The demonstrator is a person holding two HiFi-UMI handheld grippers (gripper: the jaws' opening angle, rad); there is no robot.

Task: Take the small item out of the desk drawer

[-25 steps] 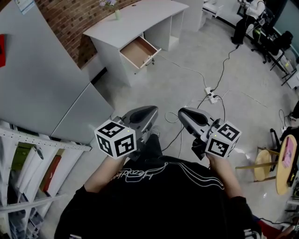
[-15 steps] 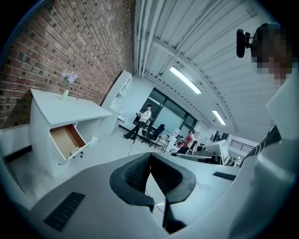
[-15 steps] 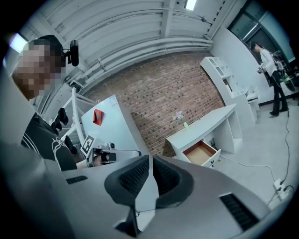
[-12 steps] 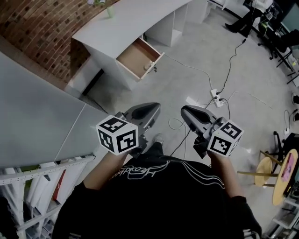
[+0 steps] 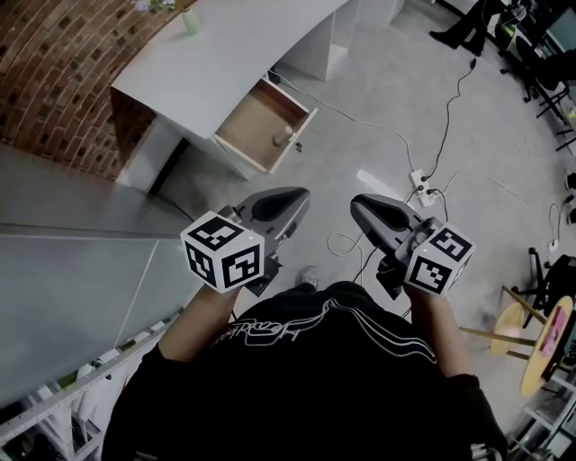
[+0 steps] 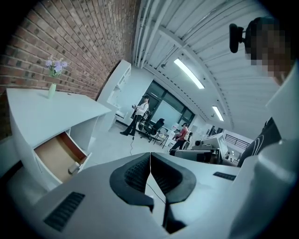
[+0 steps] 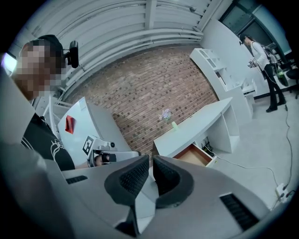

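Note:
A white desk (image 5: 225,63) stands by the brick wall, its wooden drawer (image 5: 261,122) pulled open. A small pale item (image 5: 282,137) lies near the drawer's front edge, and it also shows in the left gripper view, item (image 6: 74,167) in drawer (image 6: 53,156). My left gripper (image 5: 301,194) (image 6: 150,156) is shut with nothing between its pads. It is held at waist height, well short of the drawer. My right gripper (image 5: 355,203) (image 7: 151,161) is beside it, pads together and empty. The drawer (image 7: 194,155) lies far ahead in the right gripper view.
A grey cabinet (image 5: 72,279) flanks me on the left. A power strip (image 5: 421,187) and cables trail over the floor to the right. A vase (image 5: 189,20) stands on the desk. A wooden stool (image 5: 531,333) is at the far right. People stand in the distance (image 6: 140,116).
The desk and open drawer have drawn nearer and shifted left in the head view. Both grippers stay shut, side by side in front of my body.

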